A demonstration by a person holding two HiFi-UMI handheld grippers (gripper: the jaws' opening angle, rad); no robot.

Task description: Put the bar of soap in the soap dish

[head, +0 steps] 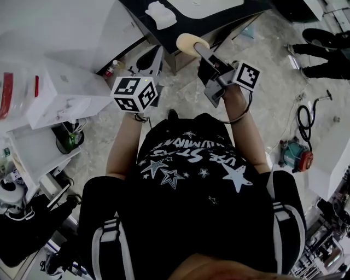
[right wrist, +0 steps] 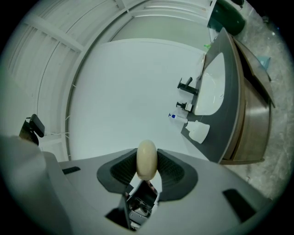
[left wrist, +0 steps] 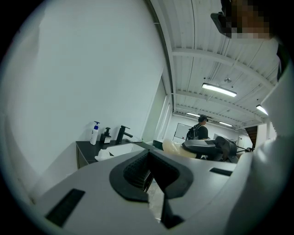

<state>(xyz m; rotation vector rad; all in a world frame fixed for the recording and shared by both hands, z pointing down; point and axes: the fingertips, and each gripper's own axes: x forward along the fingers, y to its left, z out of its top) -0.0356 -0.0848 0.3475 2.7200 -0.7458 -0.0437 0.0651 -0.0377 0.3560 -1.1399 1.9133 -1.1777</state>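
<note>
A pale cream bar of soap point(head: 190, 42) sits upright on its edge between the pads of my right gripper point(head: 199, 49), which is shut on it. In the right gripper view the soap point(right wrist: 146, 158) fills the gap of the right gripper point(right wrist: 146, 166). The white soap dish point(head: 160, 15) lies on the dark counter point(head: 210, 23), ahead of both grippers and apart from them. It also shows near the basin as the soap dish point(right wrist: 198, 131) and as the soap dish point(left wrist: 104, 155). My left gripper point(head: 155, 56) is level, shut and holds nothing; its own view shows the left gripper point(left wrist: 149, 158) with pads together.
A white basin point(right wrist: 209, 92), a black faucet point(right wrist: 187, 86) and a pump bottle point(right wrist: 177, 116) stand on the counter. White boxes point(head: 60, 93) crowd the left. A cable and a teal tool point(head: 295, 156) lie on the floor at right. Another person's shoes point(head: 322, 49) show at top right.
</note>
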